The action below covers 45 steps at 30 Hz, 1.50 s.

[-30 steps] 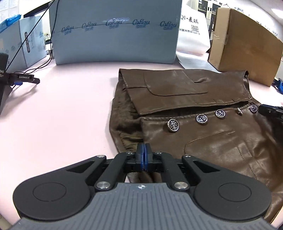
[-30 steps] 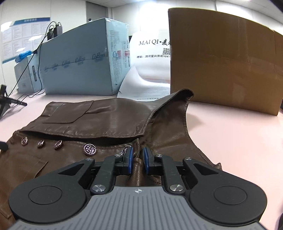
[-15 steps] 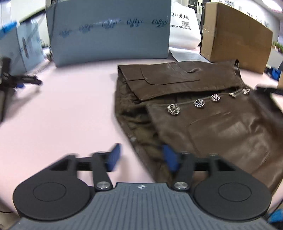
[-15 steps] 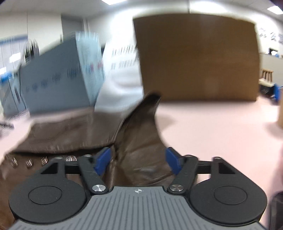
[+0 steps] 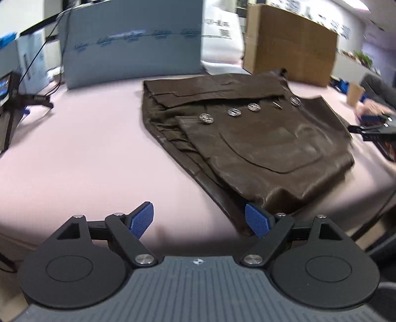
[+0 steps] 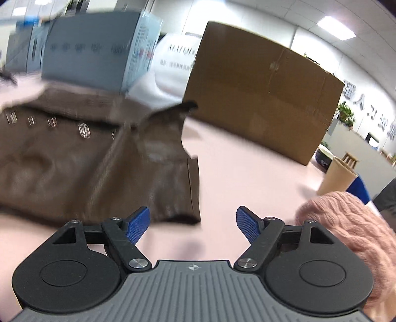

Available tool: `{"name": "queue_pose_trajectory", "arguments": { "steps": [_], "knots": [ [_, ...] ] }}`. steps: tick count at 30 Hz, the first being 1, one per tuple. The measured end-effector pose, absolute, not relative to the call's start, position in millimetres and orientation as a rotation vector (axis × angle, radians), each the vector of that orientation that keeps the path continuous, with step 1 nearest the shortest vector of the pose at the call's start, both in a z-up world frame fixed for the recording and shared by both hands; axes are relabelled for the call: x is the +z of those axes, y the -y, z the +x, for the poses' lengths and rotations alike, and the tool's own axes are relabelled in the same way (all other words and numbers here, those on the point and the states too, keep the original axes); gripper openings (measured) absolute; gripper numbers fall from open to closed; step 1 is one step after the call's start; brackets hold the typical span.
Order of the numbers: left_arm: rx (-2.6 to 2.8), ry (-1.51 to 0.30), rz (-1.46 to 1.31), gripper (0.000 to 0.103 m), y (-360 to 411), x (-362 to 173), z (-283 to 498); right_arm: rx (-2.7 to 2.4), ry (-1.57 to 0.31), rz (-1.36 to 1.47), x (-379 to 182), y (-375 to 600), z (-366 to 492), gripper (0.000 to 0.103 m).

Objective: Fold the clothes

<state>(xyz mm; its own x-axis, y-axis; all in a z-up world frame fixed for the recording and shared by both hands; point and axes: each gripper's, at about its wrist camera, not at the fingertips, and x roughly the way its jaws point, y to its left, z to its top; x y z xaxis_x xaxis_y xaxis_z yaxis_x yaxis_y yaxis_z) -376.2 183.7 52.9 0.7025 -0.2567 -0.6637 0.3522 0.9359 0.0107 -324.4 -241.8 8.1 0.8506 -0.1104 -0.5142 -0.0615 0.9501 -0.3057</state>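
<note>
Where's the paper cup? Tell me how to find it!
Look at the pink table, then at the big cardboard box. To the right of the box, near the table's edge, stands the paper cup. It is plain tan, open on top, far smaller than the box.

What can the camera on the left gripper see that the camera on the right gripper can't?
Only the left wrist view shows the black tripod stand at the table's far left, a person's hand at the far right, and the vest's big patch pocket.

Only the right wrist view shows a pink knitted sleeve beside the gripper and ceiling lights.

Both show the brown leather vest with its silver buttons, the cardboard box, the blue-grey box, the paper cup and the pink table. Each gripper, left and right, is open and empty.
</note>
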Motion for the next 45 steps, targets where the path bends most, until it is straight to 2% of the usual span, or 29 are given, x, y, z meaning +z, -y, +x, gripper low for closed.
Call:
{"name": "queue_pose_trajectory", "arguments": {
  "steps": [2, 5, 6, 7, 15, 17, 18, 19, 22, 25, 29, 30, 32, 33, 37, 39, 43, 44, 45],
  "knots": [
    [-0.319, -0.701, 0.149, 0.080, -187, 56, -382, -0.028, -0.561, -0.326, 6, 242, -321, 0.074],
    [-0.339, -0.686, 0.087, 0.080, -195, 61, -386, -0.007, -0.556, -0.306, 5, 241, -312, 0.059],
    [-0.348, -0.681, 0.065, 0.080, -196, 61, -386, -0.001, -0.565, -0.293, 4, 240, -305, 0.037],
    [-0.346, -0.677, 0.057, 0.080, -195, 62, -386, -0.004, -0.588, -0.261, 5, 240, -297, 0.008],
    [-0.385, -0.506, -0.022, 0.080, -189, 95, -381, -0.129, -0.625, -0.214, 6, 244, -293, 0.008],
    [-0.388, -0.492, 0.003, 0.080, -183, 97, -378, -0.175, -0.616, -0.217, 10, 243, -297, 0.022],
    [-0.383, -0.486, 0.023, 0.080, -178, 98, -375, -0.224, -0.595, -0.225, 15, 241, -301, 0.041],
    [-0.366, -0.485, 0.043, 0.080, -172, 97, -371, -0.252, -0.571, -0.241, 20, 239, -304, 0.048],
    [-0.395, -0.512, 0.073, 0.081, -151, 90, -351, -0.228, -0.482, -0.276, 34, 228, -311, 0.048],
    [-0.476, -0.623, 0.096, 0.081, -123, 74, -311, -0.029, -0.438, -0.191, 52, 215, -296, 0.048],
    [-0.480, -0.785, 0.081, 0.080, -106, 47, -263, 0.213, -0.522, -0.089, 54, 192, -235, 0.048],
    [-0.475, -0.776, 0.093, 0.080, -107, 43, -258, 0.218, -0.569, -0.116, 48, 185, -217, 0.048],
    [-0.397, -0.762, 0.158, 0.080, -105, 40, -251, 0.208, -0.640, -0.127, 36, 181, -194, 0.031],
    [-0.386, -0.770, 0.159, 0.079, -106, 40, -248, 0.201, -0.676, -0.126, 30, 180, -182, 0.005],
    [-0.339, -0.784, 0.171, 0.063, -111, 43, -239, 0.229, -0.639, -0.044, 20, 181, -171, 0.003],
    [-0.325, -0.782, 0.175, 0.062, -112, 44, -236, 0.234, -0.599, -0.033, 20, 180, -174, 0.003],
    [-0.292, -0.764, 0.185, 0.067, -113, 42, -230, 0.182, -0.600, -0.062, 12, 179, -172, 0.003],
    [-0.281, -0.765, 0.179, 0.077, -113, 41, -227, 0.175, -0.615, -0.075, 8, 178, -171, 0.004],
    [-0.258, -0.768, 0.169, 0.082, -114, 40, -225, 0.169, -0.619, -0.091, 5, 176, -170, 0.005]
  ]
}}
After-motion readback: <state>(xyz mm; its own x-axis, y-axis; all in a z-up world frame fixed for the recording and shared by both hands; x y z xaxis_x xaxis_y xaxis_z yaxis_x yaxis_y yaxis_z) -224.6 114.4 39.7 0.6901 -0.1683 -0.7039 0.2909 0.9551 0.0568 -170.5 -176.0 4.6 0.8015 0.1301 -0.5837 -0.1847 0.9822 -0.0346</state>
